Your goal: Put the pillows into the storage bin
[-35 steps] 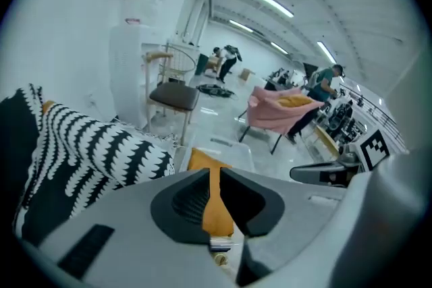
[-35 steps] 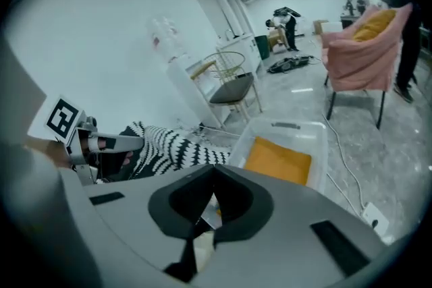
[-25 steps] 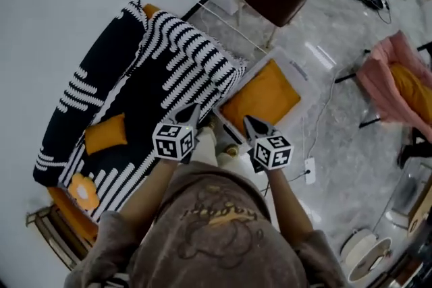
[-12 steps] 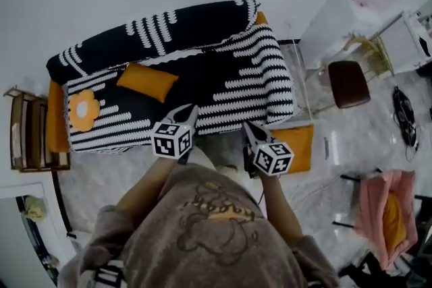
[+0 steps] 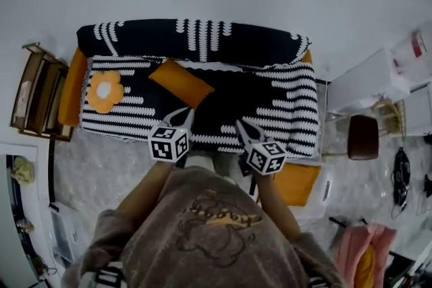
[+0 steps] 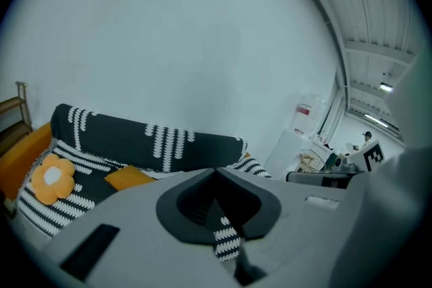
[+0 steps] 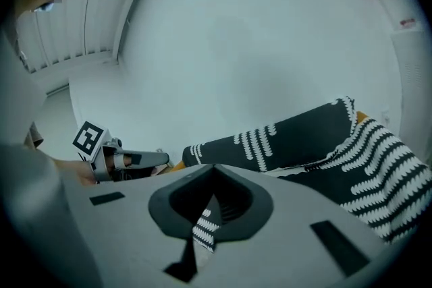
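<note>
Jaws pressed together and empty, the left gripper [image 5: 182, 115] and right gripper [image 5: 241, 126] point at the striped sofa [image 5: 283, 88] — seemingly squaring up to the orange pillow [image 5: 181, 83] lying just beyond them, a second pillow [image 5: 297, 182] already in the storage bin [image 5: 328, 187], near right.

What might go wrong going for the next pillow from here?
The left gripper and right gripper are shut; unopened, they would just shove the orange pillow. It lies on the draped striped cover, so jaws may pinch cloth too. The bin sits off to the right, partly hidden by the arm; a drop could miss.
</note>
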`<state>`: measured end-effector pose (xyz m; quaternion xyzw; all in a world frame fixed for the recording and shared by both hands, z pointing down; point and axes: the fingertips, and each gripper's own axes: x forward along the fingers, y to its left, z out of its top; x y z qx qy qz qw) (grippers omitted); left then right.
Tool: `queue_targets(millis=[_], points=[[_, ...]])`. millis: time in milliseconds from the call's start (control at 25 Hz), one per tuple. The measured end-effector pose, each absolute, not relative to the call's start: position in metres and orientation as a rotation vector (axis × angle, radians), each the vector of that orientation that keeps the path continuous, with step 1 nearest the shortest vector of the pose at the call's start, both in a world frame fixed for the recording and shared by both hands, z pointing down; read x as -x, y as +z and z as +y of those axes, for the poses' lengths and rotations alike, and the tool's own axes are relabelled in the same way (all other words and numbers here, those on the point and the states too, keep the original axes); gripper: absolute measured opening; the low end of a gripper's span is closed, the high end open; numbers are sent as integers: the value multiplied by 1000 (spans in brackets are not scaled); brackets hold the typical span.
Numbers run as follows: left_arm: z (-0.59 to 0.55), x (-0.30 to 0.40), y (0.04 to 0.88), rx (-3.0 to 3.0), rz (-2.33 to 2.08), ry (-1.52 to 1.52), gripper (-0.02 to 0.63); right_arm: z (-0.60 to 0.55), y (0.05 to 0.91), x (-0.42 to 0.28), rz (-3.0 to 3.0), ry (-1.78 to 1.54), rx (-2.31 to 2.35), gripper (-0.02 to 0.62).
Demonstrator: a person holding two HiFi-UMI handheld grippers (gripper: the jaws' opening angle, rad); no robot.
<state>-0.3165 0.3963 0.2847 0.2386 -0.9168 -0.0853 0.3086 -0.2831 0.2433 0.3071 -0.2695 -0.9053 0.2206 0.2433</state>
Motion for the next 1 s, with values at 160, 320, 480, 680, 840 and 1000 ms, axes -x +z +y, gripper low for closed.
queue_targets(millis=[160, 320, 480, 680, 840, 1000], points=[[441, 344, 289, -540, -2440, -282, 5, 282, 317, 324, -2423, 560, 782, 41], [477, 376, 303, -482, -2429, -326, 20, 317, 329, 364, -2376, 527, 833, 111], [505, 407, 337, -426, -2373, -410, 179, 345, 357, 404, -2310, 487, 883, 257], [534, 453, 405, -359, -2300, -453, 266, 369, 419, 453, -2183, 422, 922, 398], [565, 486, 463, -298, -2242, -460, 284, 384, 478, 482, -2090, 411, 880, 428], [600, 526, 522, -238, -2215, -456, 291, 401, 541, 502, -2019, 416, 828, 440]])
